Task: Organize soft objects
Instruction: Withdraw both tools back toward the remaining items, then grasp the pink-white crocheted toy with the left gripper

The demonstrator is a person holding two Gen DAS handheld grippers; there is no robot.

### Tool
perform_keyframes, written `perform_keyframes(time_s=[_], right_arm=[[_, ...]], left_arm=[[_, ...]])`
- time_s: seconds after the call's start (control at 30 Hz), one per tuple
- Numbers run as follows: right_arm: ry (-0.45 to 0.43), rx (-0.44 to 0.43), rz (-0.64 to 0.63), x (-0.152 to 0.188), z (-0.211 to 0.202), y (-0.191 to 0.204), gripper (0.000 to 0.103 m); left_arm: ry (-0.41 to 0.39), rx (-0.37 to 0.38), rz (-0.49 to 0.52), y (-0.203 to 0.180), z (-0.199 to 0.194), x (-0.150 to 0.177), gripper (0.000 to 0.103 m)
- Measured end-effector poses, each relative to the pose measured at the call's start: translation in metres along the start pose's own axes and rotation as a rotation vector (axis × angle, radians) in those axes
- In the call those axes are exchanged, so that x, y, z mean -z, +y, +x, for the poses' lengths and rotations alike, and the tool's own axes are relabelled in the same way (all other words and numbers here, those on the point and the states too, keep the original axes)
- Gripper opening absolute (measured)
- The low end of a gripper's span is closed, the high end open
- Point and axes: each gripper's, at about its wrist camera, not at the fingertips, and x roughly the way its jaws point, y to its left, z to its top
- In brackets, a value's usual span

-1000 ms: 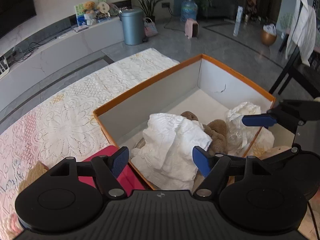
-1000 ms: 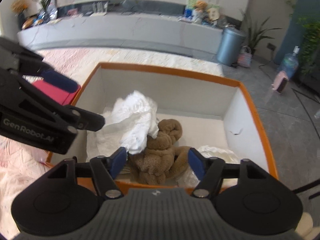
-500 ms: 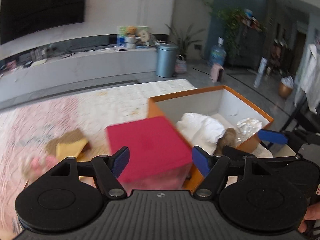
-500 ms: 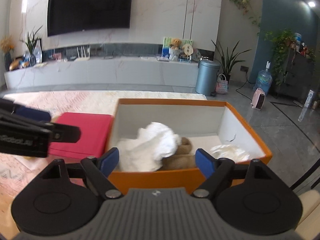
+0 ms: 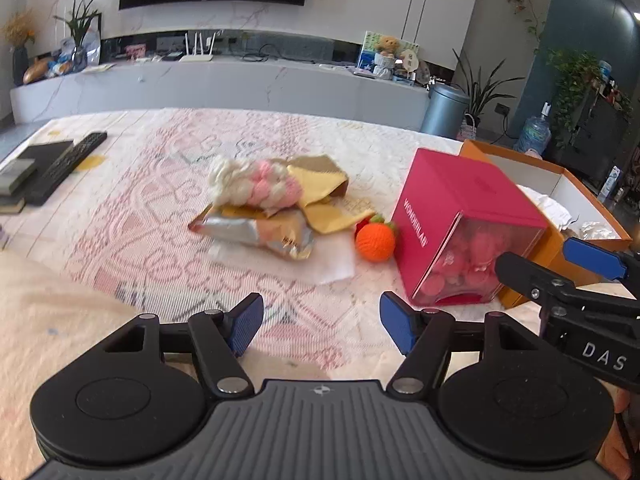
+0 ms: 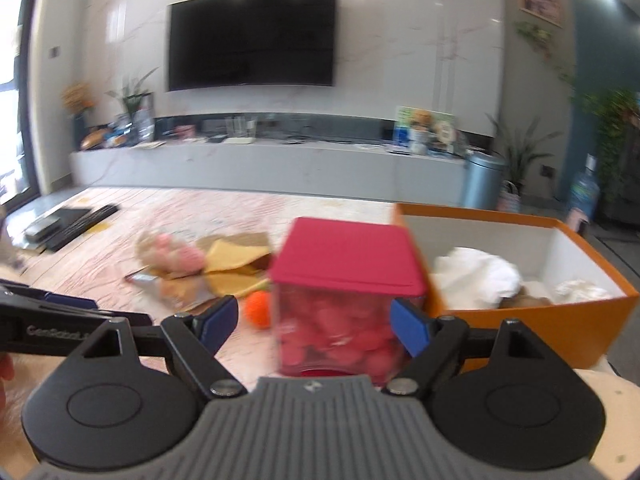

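Observation:
An orange box [image 6: 560, 332] with white walls holds white cloth [image 6: 476, 272] and a brown plush, at the table's right. On the lace cloth lie a pink-and-cream yarn bundle [image 5: 256, 186], a yellow cloth [image 5: 324, 196], a foil snack bag [image 5: 256, 232] and an orange knitted ball [image 5: 375, 242]. My left gripper [image 5: 320, 326] is open and empty, low over the table short of them. My right gripper [image 6: 314, 322] is open and empty, just in front of a red-lidded clear box [image 6: 344, 296]; it also shows in the left wrist view [image 5: 560, 276].
The red-lidded box [image 5: 460, 228] stands against the orange box's left wall [image 5: 560, 256]. Remote controls and dark books [image 5: 44, 168] lie at the table's far left. A TV wall and low cabinet stand behind the table.
Both grippers have pulled back from over the orange box and swung left. The left view now faces the loose items on the table; the right one faces the red-lidded box.

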Motion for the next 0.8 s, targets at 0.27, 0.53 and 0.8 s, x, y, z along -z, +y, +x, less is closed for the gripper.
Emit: perform_keyframes(time_s=[0.27,0.53,0.8], right_arm=[[0.049,-0.028,-0.033,0.002,0.013,0.021,0.082],[0.074,-0.043,-0.043,-0.001,0.032,0.04,0.065],[0.07,-0.09,-0.049,-0.015,0.059,0.056,0.058]], left_arm=[[-0.016,-0.007,-0.022,0.009,-0.002,0.009,0.074],[-0.066,-0.004,-0.152,0.03,-0.004,0.002,0.067],[-0.044,-0.04,-0.223,0.049,0.005,-0.018,0.065]])
